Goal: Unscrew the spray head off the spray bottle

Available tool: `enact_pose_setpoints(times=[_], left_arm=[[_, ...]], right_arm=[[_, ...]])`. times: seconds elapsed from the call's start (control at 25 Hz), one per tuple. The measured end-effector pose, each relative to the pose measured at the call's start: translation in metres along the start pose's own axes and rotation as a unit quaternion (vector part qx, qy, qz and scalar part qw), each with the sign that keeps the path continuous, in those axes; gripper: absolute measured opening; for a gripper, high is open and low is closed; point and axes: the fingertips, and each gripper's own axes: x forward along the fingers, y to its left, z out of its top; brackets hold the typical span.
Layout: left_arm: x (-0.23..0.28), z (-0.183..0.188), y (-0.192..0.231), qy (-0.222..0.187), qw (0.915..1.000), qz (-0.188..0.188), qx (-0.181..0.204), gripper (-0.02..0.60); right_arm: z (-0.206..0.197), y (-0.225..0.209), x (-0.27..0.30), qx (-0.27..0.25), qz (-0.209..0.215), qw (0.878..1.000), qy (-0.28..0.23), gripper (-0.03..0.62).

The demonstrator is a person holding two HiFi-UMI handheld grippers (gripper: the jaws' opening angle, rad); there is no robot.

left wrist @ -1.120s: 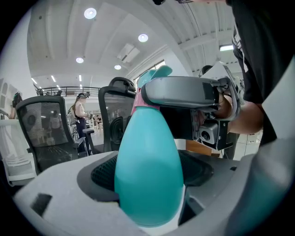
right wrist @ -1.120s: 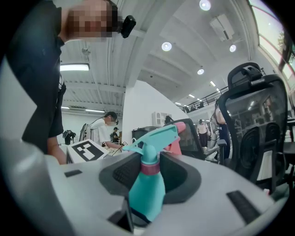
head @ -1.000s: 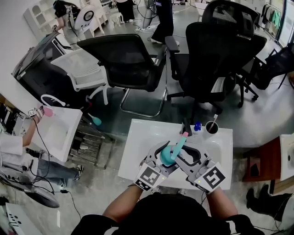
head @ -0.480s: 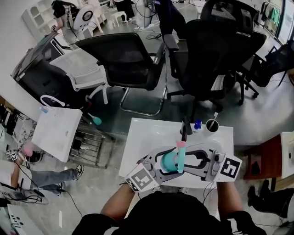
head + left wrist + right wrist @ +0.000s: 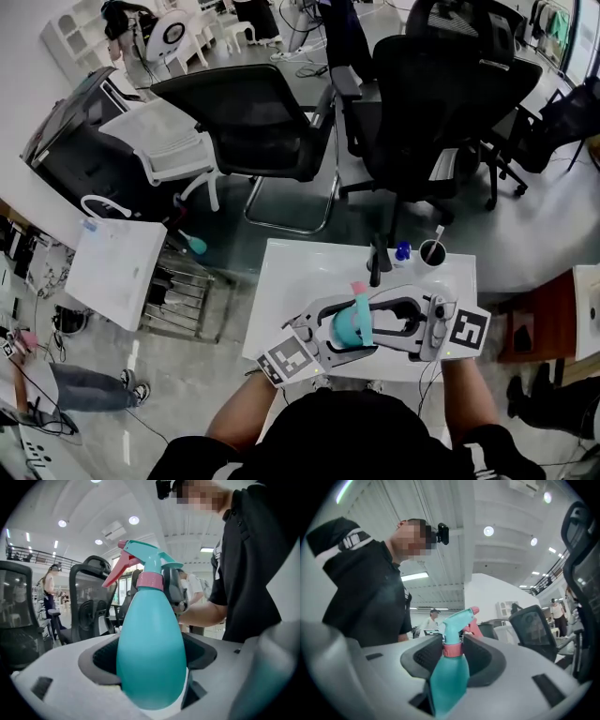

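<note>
The left claw [image 5: 151, 657] is pinching the spray bottle [image 5: 150, 620] round its wide teal belly, one pad pressed on each side. The right claw [image 5: 453, 648] comes in from the opposite side and is clamped on the spray head [image 5: 458, 619] at its pink collar [image 5: 452, 650]. Its jaws have just been opening a little, yet both pads touch the collar, which sits between them. In the left gripper view the bottle stands upright out of the jaws, with the pink trigger [image 5: 118, 573] pointing left.

In the head view both claws meet over the near part of the white surface [image 5: 291, 272]. The bottle is held up off it between them, its pink-tipped head towards the far side. The left claw's marker cube [image 5: 286, 361] is near the surface's near edge. The right claw's marker cube [image 5: 469, 330] is at its right end. The person's bare forearms [image 5: 246, 415] reach in from the near side below black short sleeves.

Along the far edge of the surface stand a dark upright item [image 5: 378, 262], a small blue thing [image 5: 402, 253] and a dark cup [image 5: 432, 255] with a stick in it, close together. Beyond, on the grey floor, are two black office chairs [image 5: 253, 122] and, left of them, a white chair [image 5: 169, 150]. A second white surface [image 5: 112, 267] lies well to the left.
</note>
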Motion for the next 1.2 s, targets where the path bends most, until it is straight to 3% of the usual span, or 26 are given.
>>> enact_pose_setpoints(times=[0.08, 0.24, 0.48, 0.6, 0.88, 1.2], left_arm=[[0.001, -0.012, 0.020, 0.020, 0.9982, 0.049, -0.029, 0.405], [-0.001, -0.025, 0.048, 0.041, 0.9878, 0.135, -0.065, 0.403], [-0.005, -0.029, 0.070, 0.061, 0.9690, 0.231, -0.063, 0.405], [-0.005, -0.024, 0.075, 0.059, 0.9618, 0.263, -0.049, 0.405], [-0.001, -0.032, 0.067, 0.058, 0.9615, 0.264, -0.046, 0.405], [0.000, -0.011, 0.056, 0.036, 0.9794, 0.198, -0.017, 0.405]], right_arm=[[-0.004, -0.015, -0.001, -0.005, -0.056, 0.998, -0.002, 0.189], [-0.010, -0.038, -0.008, -0.020, -0.161, 0.987, -0.009, 0.189], [-0.024, -0.055, -0.011, 0.012, -0.269, 0.963, 0.011, 0.198], [-0.025, -0.059, -0.010, 0.030, -0.299, 0.954, 0.009, 0.195], [-0.028, -0.061, -0.004, 0.025, -0.319, 0.947, 0.035, 0.149], [-0.017, -0.052, -0.007, 0.019, -0.267, 0.963, 0.029, 0.138]])
